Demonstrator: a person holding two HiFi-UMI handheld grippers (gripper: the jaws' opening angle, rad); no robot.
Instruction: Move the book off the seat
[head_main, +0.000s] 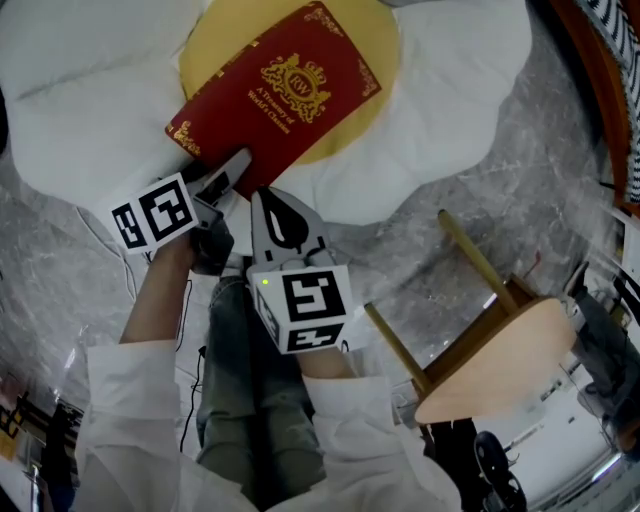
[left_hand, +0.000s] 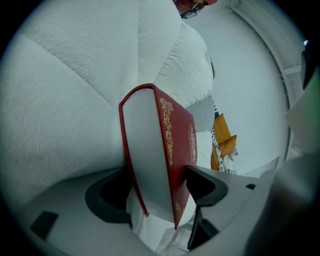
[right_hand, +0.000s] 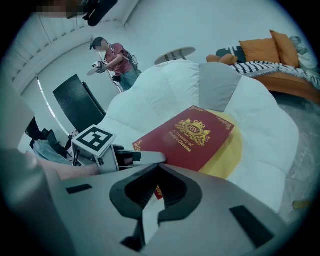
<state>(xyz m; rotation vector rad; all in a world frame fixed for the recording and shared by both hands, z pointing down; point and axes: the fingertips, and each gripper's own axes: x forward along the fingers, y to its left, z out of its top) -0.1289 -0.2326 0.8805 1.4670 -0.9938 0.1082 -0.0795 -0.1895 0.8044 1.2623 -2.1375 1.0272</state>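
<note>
A red hardback book (head_main: 275, 90) with gold print lies on the yellow centre (head_main: 222, 30) of a white, egg-shaped seat cushion (head_main: 450, 60). My left gripper (head_main: 225, 172) is shut on the book's near corner. In the left gripper view the book (left_hand: 150, 150) stands edge-on between the jaws of that gripper (left_hand: 157, 190), both pressed against its covers. My right gripper (head_main: 264, 197) hovers just in front of the cushion's near edge, shut and holding nothing. Seen from the right gripper (right_hand: 159, 167), the book (right_hand: 190, 135) lies just ahead and the left gripper (right_hand: 125, 159) holds its corner.
A wooden stool (head_main: 490, 350) lies tipped on the grey marble floor at the right. A thin cable (head_main: 185, 330) runs along the floor by my legs. Farther off are an orange sofa (right_hand: 280, 60), a dark panel (right_hand: 75, 102) and a person (right_hand: 117, 57).
</note>
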